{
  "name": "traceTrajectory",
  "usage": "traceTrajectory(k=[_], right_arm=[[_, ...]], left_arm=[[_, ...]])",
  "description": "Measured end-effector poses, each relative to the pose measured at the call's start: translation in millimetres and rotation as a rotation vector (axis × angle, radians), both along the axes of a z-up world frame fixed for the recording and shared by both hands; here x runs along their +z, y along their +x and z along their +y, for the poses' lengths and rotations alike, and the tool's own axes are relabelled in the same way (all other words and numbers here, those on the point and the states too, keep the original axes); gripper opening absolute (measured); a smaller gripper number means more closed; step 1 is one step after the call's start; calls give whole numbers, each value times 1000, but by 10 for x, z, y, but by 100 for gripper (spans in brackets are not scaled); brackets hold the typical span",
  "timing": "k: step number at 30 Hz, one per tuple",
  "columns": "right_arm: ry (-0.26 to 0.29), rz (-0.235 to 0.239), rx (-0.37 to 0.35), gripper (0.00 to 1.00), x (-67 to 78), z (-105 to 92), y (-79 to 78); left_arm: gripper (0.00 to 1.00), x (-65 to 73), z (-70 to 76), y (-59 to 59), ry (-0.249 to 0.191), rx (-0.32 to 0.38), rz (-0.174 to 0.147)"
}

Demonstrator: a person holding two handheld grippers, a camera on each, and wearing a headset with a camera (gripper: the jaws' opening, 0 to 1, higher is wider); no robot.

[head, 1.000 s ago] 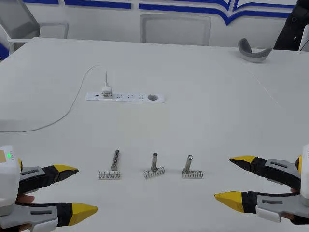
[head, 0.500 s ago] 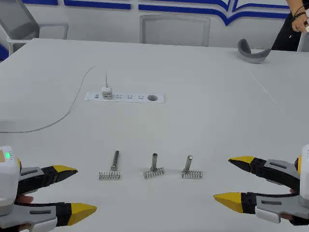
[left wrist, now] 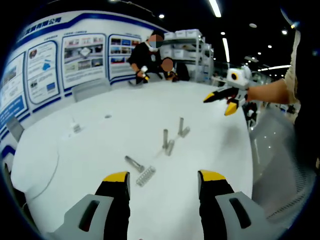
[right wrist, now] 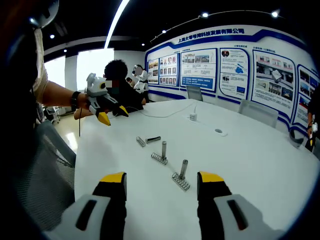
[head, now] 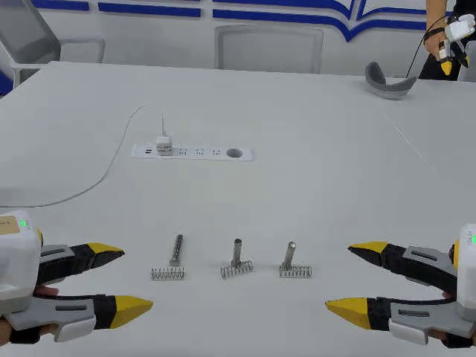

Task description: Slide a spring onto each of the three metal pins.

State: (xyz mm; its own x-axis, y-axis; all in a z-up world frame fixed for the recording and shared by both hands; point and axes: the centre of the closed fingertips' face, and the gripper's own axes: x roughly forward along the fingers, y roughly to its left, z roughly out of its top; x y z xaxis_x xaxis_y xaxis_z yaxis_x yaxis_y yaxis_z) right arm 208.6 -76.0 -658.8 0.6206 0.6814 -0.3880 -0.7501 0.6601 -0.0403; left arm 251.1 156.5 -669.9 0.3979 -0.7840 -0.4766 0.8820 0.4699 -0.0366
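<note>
Small coiled metal springs lie on the white table (head: 312, 186) in the head view, one just in front of each short grey metal pin: the left spring (head: 168, 274) by the left pin (head: 177, 249), the middle spring (head: 236, 268) by the middle pin (head: 237, 251), and the right spring (head: 295, 272) by the right pin (head: 289, 254). No spring is on a pin yet. The left hand-held gripper (head: 137, 279) and the right hand-held gripper (head: 338, 275) flank the row, well apart from it. Each has its yellow-tipped jaws apart with nothing between them. Whether each spring touches its pin is too fine to tell here.

In the left gripper view the left pin (left wrist: 134, 163) lies flat on the table with the left spring (left wrist: 145, 175) just beside it, while the other two pins stand upright. This view's own jaws rise spread and empty.

In the right gripper view the right pin (right wrist: 184, 169) stands nearest, with the right spring (right wrist: 180, 181) at its base. The jaws here are likewise wide and bare. The far pin and its spring are small and hard to make out.

The springs look light, thin and bouncy, and likely to roll, squash or flick away if pinched hard. A gentle grip across the coils near one end, leaving the other end open, seems best. The pins look stiff, smooth and slippery. The fallen one probably needs holding near one end.
</note>
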Motion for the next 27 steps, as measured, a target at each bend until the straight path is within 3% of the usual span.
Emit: traceTrajectory(k=[14,23,27], right_arm=[[7,2,-13,58,-20,-1,-20],[14,6,-16,58,-36,25,-25],[12,10,-16,58,-52,29,-21]], left_arm=[[50,-63,-289,451,51,10,-11],[47,-207,-421,662,92,49,13],[46,-316,-448,797,102,94,44]])
